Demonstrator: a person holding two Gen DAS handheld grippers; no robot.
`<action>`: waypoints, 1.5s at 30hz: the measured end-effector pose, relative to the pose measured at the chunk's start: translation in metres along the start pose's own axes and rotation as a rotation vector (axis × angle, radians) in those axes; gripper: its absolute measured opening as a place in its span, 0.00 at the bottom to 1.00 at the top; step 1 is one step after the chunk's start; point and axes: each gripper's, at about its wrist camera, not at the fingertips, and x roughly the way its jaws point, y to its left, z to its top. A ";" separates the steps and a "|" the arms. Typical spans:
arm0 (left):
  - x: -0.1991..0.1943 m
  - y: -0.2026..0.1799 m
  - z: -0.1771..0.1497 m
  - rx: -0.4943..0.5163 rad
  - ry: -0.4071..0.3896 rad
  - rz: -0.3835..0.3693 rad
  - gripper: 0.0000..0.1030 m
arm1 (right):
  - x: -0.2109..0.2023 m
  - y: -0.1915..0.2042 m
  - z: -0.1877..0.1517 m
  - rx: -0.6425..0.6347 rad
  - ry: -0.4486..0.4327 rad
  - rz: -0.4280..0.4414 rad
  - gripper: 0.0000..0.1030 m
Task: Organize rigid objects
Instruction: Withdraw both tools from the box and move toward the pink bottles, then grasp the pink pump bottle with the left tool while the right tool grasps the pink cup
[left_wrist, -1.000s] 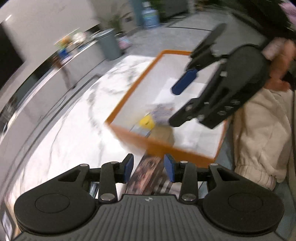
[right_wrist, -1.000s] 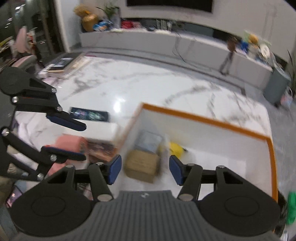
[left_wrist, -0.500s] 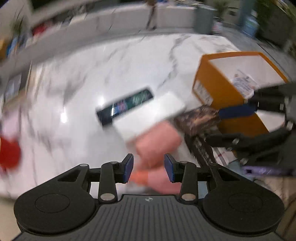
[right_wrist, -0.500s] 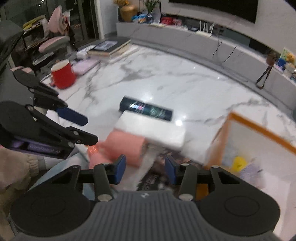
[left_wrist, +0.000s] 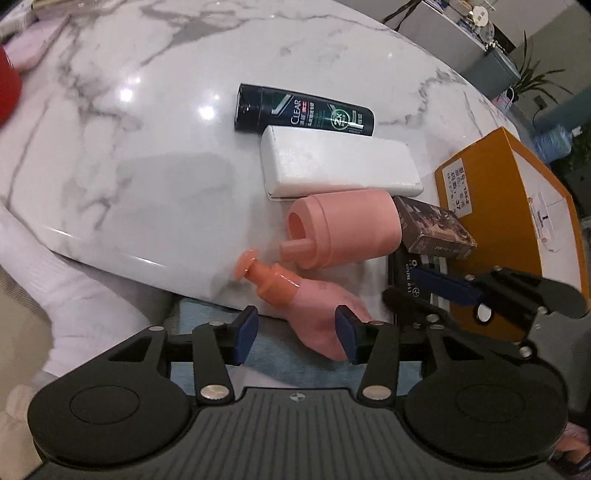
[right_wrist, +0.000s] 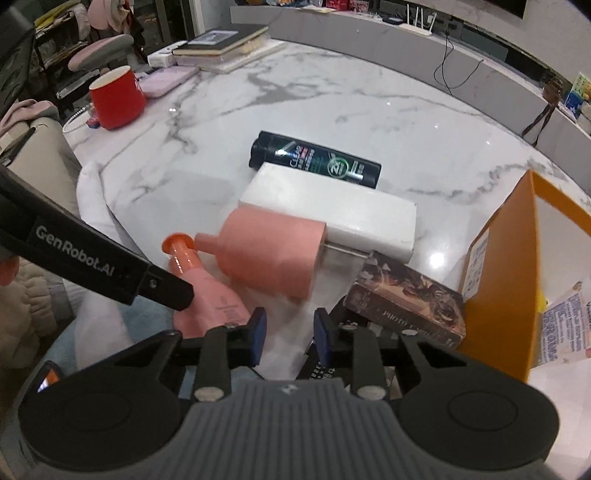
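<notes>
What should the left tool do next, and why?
Probably ease the left tool down around the pink pump bottle and close. Its jaws are opening, the bottle's body lies on its side just between and beyond the pads, not yet pressed, overhanging the table edge. The orange box stands open to the right.

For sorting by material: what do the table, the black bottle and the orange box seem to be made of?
Table: marble or a marble-look slab, polished; grey veins, lamp glints.
Black bottle: probably glossy plastic with a printed label.
Orange box: likely matte cardboard; thin straight walls, paper sticker.
</notes>
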 end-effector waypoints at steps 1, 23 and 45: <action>0.003 0.000 0.001 -0.010 -0.001 -0.004 0.59 | 0.002 0.000 0.000 0.000 0.004 -0.002 0.26; 0.024 0.000 0.010 -0.081 -0.011 -0.083 0.59 | 0.026 0.004 0.007 0.004 0.051 0.054 0.16; 0.018 0.024 0.031 -0.043 -0.021 -0.042 0.55 | 0.032 0.040 0.058 -0.536 0.074 0.017 0.49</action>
